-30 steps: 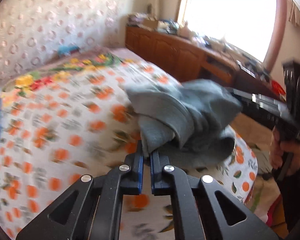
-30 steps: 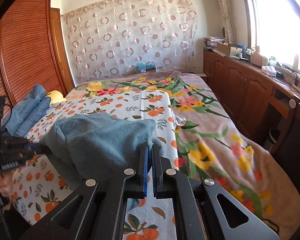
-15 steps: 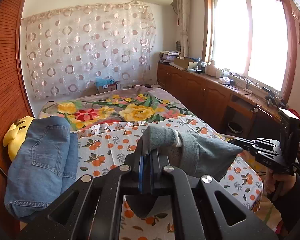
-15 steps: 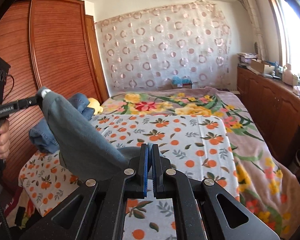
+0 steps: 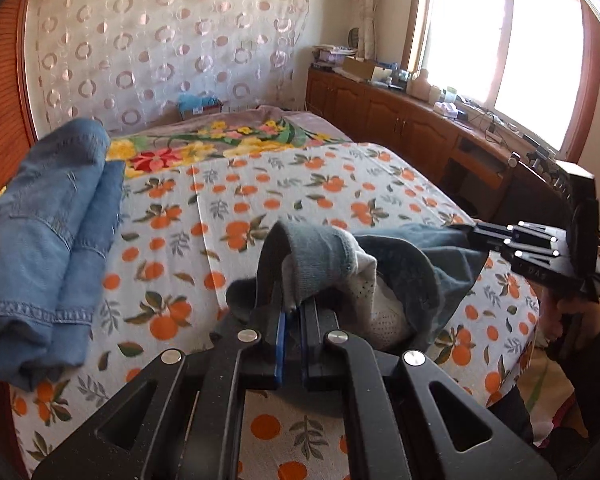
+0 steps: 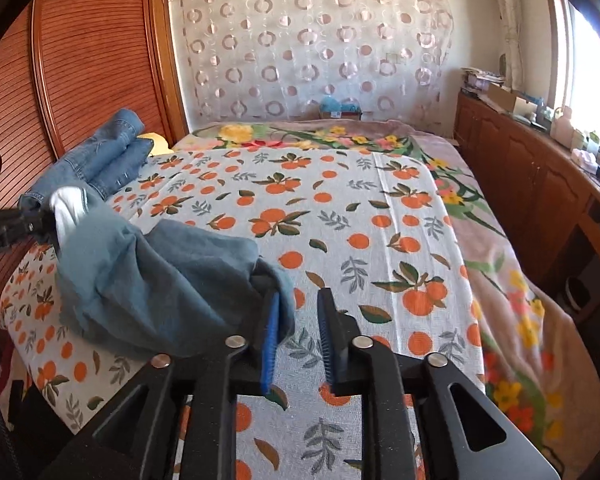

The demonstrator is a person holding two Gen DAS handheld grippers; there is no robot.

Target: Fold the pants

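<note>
The grey-blue pants (image 6: 160,280) hang bunched over the near left part of the bed; they also show in the left wrist view (image 5: 412,268) with white lining exposed. My left gripper (image 5: 294,312) is shut on the pants' waistband edge and holds it above the bed. My right gripper (image 6: 298,312) is open; the pants' other end drapes against its left finger (image 6: 270,320). It also shows in the left wrist view (image 5: 500,236) at the right.
The bed (image 6: 340,208) has an orange-print cover and a floral blanket (image 6: 500,280). Folded blue jeans (image 5: 48,232) lie at the bed's left side by a wooden wardrobe (image 6: 80,60). Wooden cabinets (image 5: 400,120) with clutter run along the window wall.
My right gripper has opened and let go of the pants. The pants have dropped lower toward the bed. My left gripper still holds its end and has moved nearer the jeans.
</note>
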